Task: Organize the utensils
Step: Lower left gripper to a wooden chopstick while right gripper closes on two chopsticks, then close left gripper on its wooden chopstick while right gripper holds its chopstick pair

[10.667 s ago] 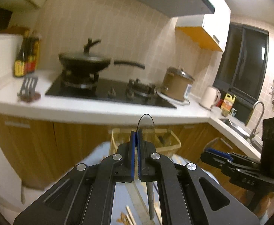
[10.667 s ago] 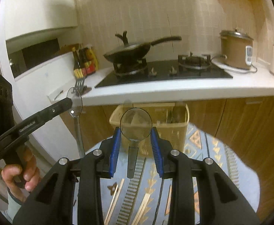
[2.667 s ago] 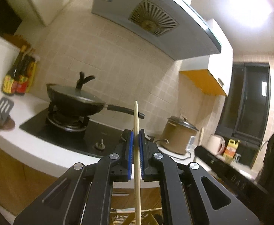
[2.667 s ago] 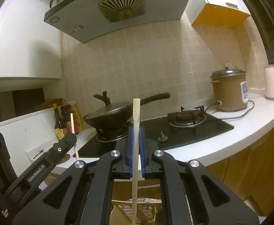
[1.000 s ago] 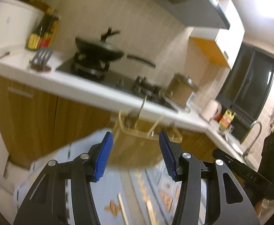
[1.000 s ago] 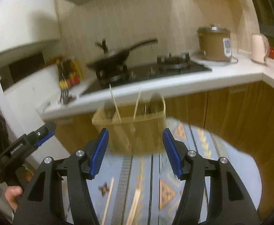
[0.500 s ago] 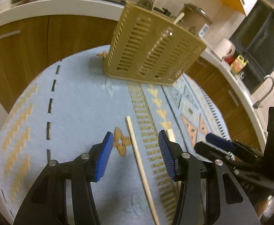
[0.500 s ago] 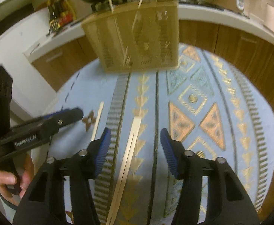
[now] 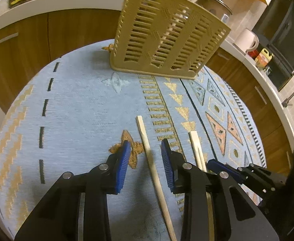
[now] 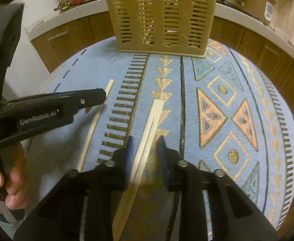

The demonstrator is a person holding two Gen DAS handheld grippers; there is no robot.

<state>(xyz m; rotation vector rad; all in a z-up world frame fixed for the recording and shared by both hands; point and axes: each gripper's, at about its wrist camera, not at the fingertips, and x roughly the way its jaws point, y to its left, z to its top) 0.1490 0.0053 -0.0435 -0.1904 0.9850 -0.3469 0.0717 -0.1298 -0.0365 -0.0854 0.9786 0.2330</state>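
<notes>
Covering the table, a patterned blue cloth (kitchen cabinets behind); both grippers' fingers apart.

A patterned blue tablecloth carries a tan slotted basket and loose wooden chopsticks.

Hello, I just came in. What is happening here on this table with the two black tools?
A person is sorting utensils into the tan slotted basket at the far side of the patterned tablecloth. The left gripper hangs open over a single chopstick lying on the cloth. The right gripper hangs open over a pair of chopsticks lying side by side. Neither holds anything yet; both sets of jaws straddle their chopsticks, seemingly ready to close.
</notes>
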